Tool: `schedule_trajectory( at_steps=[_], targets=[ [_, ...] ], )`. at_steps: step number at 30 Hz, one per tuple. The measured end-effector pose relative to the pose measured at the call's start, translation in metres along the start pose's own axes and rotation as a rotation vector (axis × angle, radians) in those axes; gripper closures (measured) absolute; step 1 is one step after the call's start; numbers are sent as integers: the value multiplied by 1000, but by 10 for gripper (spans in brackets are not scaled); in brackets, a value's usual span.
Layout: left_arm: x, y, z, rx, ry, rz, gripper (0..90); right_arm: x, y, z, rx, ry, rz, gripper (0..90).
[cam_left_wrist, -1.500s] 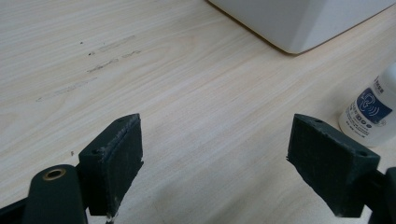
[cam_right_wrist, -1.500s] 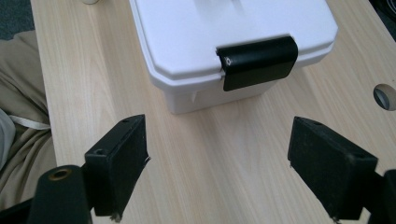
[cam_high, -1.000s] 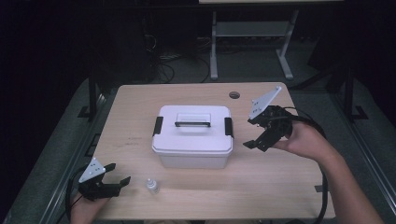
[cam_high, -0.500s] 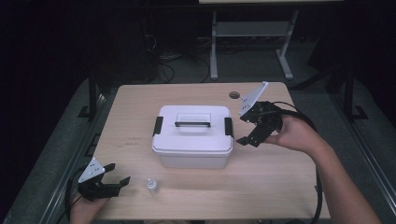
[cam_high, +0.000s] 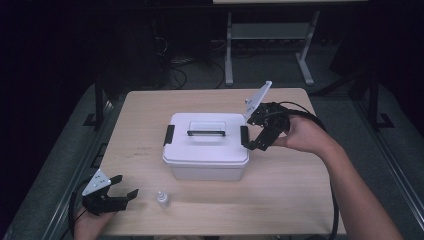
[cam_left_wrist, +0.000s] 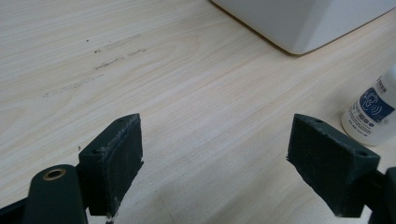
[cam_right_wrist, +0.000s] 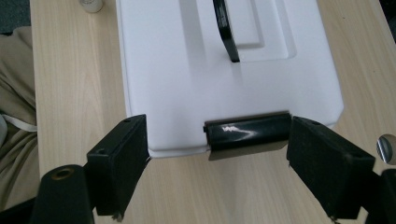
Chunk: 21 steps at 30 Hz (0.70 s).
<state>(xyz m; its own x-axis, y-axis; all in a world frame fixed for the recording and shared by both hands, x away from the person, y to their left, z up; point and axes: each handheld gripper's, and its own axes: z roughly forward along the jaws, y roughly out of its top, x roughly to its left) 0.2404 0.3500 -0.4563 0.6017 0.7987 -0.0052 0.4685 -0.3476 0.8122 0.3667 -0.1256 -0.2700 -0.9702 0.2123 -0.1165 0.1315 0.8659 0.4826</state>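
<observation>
Right hand-held gripper (cam_high: 256, 134) is hovering with jaws spread at the white box's (cam_high: 206, 146) right-side black latch (cam_right_wrist: 247, 131), latch sitting between its jaws, not pinched. Left hand-held gripper (cam_high: 120, 196) is resting spread on the bench (cam_high: 150, 130), small bottle (cam_left_wrist: 371, 114) just beside its right jaw.

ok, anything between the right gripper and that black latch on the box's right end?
Nothing visible. The right gripper is open, and the black latch on the white box sits directly ahead between its jaws, with bare table below it. The high view agrees: right gripper at the box's right end.
</observation>
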Motion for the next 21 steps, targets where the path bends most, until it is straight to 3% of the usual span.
schedule_trajectory(
  at_steps=[21],
  targets=[
    [1,-1,-2,-8,-1,-9,177,-4,43,22,-4,30,-86,249]
  ],
)
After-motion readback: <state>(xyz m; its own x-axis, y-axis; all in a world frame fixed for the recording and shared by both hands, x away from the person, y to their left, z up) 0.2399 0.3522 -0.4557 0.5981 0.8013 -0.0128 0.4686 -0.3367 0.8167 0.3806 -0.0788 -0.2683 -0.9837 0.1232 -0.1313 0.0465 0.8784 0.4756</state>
